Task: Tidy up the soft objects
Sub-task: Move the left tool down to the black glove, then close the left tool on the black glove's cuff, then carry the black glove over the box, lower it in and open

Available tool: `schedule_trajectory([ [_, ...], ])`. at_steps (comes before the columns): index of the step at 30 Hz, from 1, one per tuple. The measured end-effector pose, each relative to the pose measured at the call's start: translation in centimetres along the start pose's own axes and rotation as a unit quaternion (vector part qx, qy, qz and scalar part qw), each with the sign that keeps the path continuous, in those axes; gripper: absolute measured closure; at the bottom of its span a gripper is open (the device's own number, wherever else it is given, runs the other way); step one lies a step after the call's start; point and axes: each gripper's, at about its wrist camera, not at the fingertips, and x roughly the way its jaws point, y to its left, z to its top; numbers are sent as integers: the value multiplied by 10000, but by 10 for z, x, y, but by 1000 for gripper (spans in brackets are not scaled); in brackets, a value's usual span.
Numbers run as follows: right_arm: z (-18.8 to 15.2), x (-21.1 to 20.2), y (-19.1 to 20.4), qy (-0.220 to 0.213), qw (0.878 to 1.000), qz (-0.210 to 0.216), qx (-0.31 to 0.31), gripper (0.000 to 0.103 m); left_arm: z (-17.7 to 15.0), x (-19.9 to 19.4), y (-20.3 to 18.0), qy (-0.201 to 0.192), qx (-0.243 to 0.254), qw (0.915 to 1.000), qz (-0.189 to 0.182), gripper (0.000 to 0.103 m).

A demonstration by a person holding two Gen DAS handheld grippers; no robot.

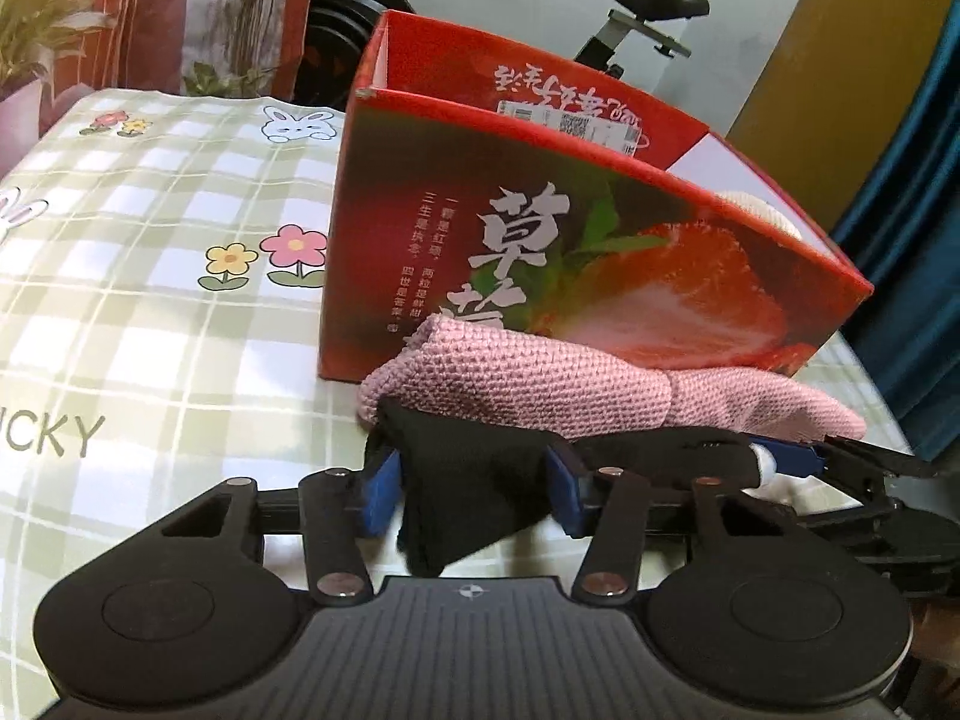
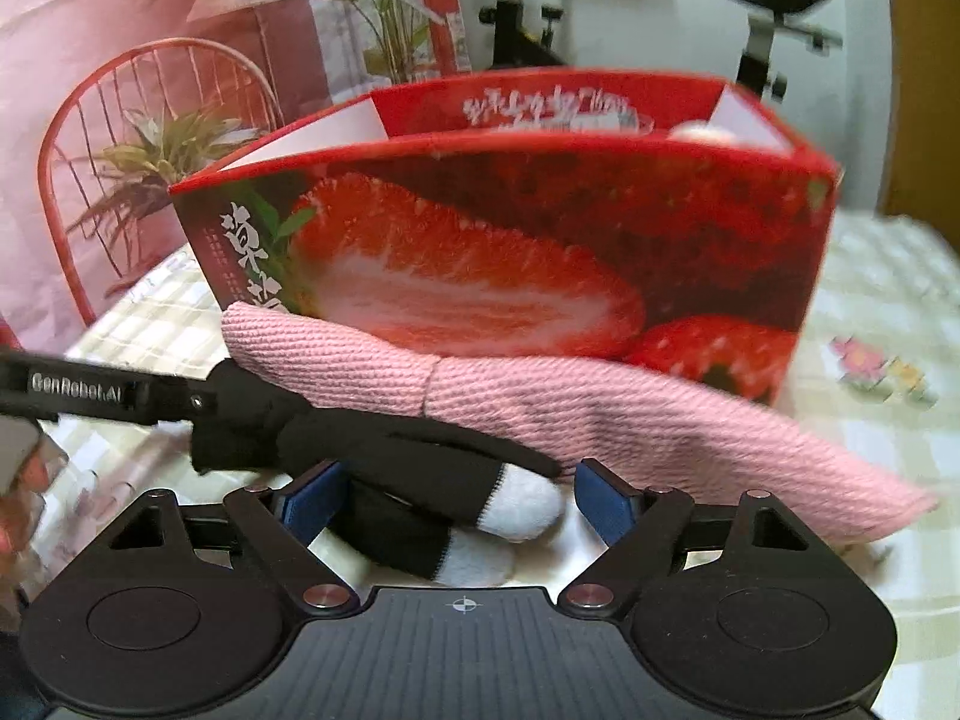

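sock (image 1: 474, 480) black, on checked desk (image 1: 150, 228) before strawberry box (image 1: 540, 252), touching pink cloth (image 1: 540, 390). left gripper (image 1: 474, 495) jaws clamped on sock; right gripper (image 2: 462, 498) jaws apart around its white toe.

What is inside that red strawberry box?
Over the rim of the strawberry box only a rounded white soft thing peeks out near one corner. The front wall hides the rest of the inside.
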Motion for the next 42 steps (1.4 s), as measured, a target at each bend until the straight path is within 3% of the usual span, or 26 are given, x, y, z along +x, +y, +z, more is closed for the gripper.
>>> schedule_trajectory([
  [4,-6,2,0,15,9999,16,165,36,-4,-3,-1,53,-206,9998,-5,58],
  [9,-13,-6,1,24,9998,150,110,67,-19,-6,-2,111,-386,9992,-21,67],
  [11,-18,-11,0,28,9999,147,77,79,-25,-8,-7,101,-312,9994,121,76],
  [14,-23,-17,-5,52,9997,186,158,88,-31,-12,-10,75,-329,9994,126,78],
  [26,-37,-41,-10,17,9993,218,287,92,-52,-33,-29,-28,-140,9999,0,82],
  [35,-19,-68,-1,-549,9981,266,-32,92,-36,-56,-39,-557,125,9984,-29,83],
  [42,-6,-76,2,-719,9970,240,-129,92,-25,-62,-44,-523,40,9986,-44,82],
])
